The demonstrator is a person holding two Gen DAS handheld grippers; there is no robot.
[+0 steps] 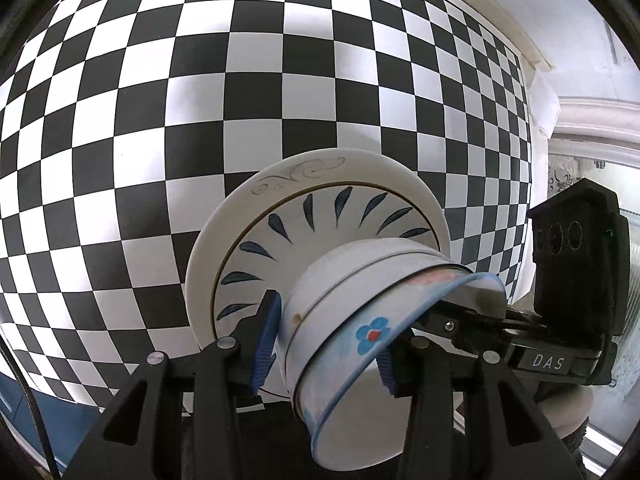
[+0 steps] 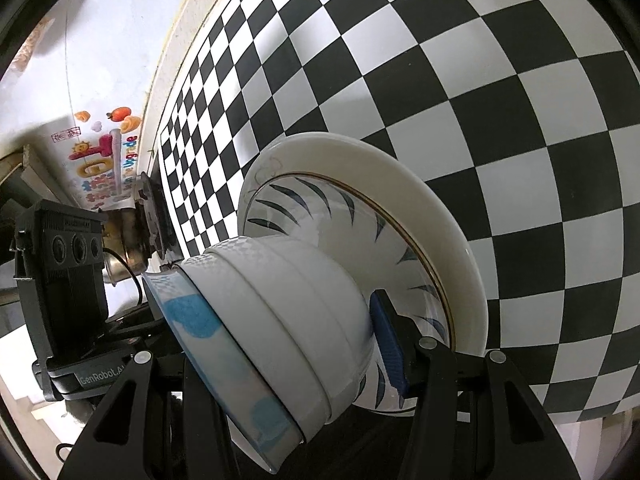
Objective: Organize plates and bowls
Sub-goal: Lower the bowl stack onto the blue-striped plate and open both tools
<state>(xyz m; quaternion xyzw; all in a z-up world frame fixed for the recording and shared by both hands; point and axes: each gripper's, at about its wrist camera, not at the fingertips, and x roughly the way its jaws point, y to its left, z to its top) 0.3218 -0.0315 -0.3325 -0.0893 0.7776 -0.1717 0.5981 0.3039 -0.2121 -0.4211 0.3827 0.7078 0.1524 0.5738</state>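
Left gripper (image 1: 326,332) is clenched on the bowls (image 1: 340,312): its blue pads (image 1: 264,344) sit on both sides of the stack, the left one against the white outer wall, the right one partly behind a blue rim. There are several bowls nested together. The outer ones are white with ridges, and the inner one, nearest to the camera, has a thin blue rim and a blue flower with a red centre painted on it.

The stack leans in a plate (image 1: 320,216) that has dark blue leaf strokes and a thin gold line. This one lies on a bigger white plate (image 1: 288,176) with a grey scroll drawing on the rim. Both are on a black and white checked cloth (image 1: 200,80).

Right gripper (image 2: 280,312) is at the same stack from the other side. One blue pad lies against the white wall of the bowls, but the other finger is hidden behind them, so I cannot tell if it is pressing or released. In the left view its black body shows at the right, with a small label (image 1: 547,361) that reads "DAS".

In the right view the body of the left gripper carries the writing "GenRobot.AI" (image 2: 102,376). On the pale wall behind is a colourful sticker (image 2: 108,160) with fruit pictures; one word on it seems to be "Upgrade", the rest I cannot read
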